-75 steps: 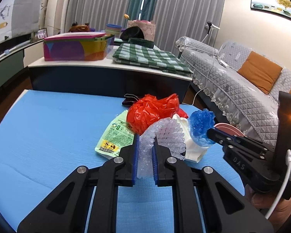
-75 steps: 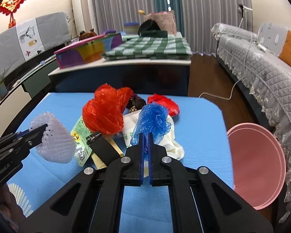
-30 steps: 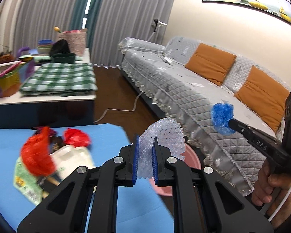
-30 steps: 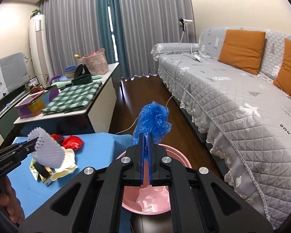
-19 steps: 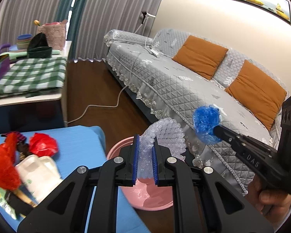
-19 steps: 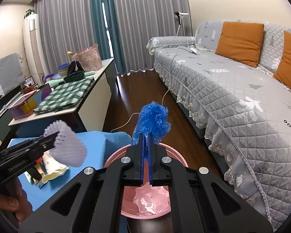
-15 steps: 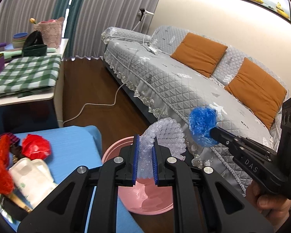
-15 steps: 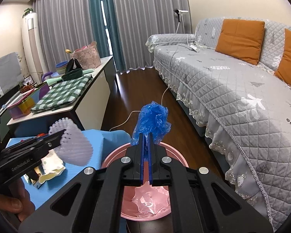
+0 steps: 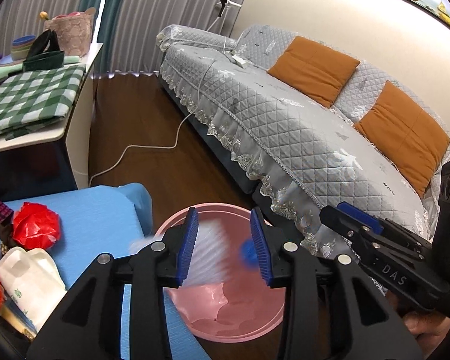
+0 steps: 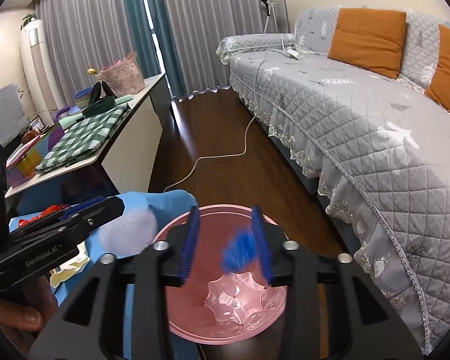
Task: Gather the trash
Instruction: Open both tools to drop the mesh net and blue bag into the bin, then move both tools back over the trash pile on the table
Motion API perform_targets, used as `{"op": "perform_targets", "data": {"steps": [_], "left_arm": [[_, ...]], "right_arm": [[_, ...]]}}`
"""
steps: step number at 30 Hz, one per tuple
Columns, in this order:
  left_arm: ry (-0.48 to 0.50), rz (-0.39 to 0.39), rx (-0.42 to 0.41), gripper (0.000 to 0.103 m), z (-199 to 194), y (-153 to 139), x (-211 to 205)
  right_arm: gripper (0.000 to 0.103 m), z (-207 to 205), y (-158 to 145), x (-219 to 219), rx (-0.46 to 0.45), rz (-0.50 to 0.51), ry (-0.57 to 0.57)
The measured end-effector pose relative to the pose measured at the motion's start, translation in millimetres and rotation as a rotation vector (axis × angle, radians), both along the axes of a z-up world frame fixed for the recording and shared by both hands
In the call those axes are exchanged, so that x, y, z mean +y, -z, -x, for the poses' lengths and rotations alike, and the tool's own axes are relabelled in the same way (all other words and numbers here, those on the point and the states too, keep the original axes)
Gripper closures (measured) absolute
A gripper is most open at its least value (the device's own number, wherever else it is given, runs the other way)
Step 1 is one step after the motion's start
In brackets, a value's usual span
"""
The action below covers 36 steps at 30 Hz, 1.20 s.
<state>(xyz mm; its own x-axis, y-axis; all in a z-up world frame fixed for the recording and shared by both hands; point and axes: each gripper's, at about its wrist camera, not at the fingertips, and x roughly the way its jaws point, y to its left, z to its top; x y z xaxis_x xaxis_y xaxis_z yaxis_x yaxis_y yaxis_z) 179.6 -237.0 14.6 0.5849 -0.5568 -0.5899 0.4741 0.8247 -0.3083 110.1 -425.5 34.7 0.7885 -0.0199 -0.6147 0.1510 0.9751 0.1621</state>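
Observation:
My left gripper is open above the pink bin on the floor. A white foam net falls, blurred, between its fingers; it also shows in the right wrist view. My right gripper is open over the pink bin. A blue plastic wad drops, blurred, beside its right finger, and shows in the left wrist view. A red plastic wad and a white bag lie on the blue table.
A grey quilted sofa with orange cushions stands right of the bin. A white cable runs over the dark floor. A side table with a green checked cloth stands at the left.
Both grippers have opened over the pink bin. The white foam net and the blue plastic wad have left the fingers and are falling towards the bin.

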Motion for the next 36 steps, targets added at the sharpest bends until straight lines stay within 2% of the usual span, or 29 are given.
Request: {"op": "perform_targets", "data": {"steps": [9,17,28,36], "left_arm": [[-0.006,-0.005,0.000,0.067,1.0,-2.3,4.3],[-0.046,-0.012,-0.022,0.067,16.5,-16.4,30.5],[-0.143,-0.022,-0.087,0.067,65.2,-52.5,105.1],[-0.228,-0.034,-0.120,0.067,97.3,-65.0,177.3]], "right_arm": [[0.061,1.5,-4.4,-0.2,-0.013,-0.012,0.013],[0.061,7.9,-16.0,11.7,-0.057,-0.024,-0.006],[0.065,32.8,-39.6,76.7,-0.154,-0.025,-0.150],[0.076,46.6,-40.3,128.4,-0.156,-0.050,-0.257]]}}
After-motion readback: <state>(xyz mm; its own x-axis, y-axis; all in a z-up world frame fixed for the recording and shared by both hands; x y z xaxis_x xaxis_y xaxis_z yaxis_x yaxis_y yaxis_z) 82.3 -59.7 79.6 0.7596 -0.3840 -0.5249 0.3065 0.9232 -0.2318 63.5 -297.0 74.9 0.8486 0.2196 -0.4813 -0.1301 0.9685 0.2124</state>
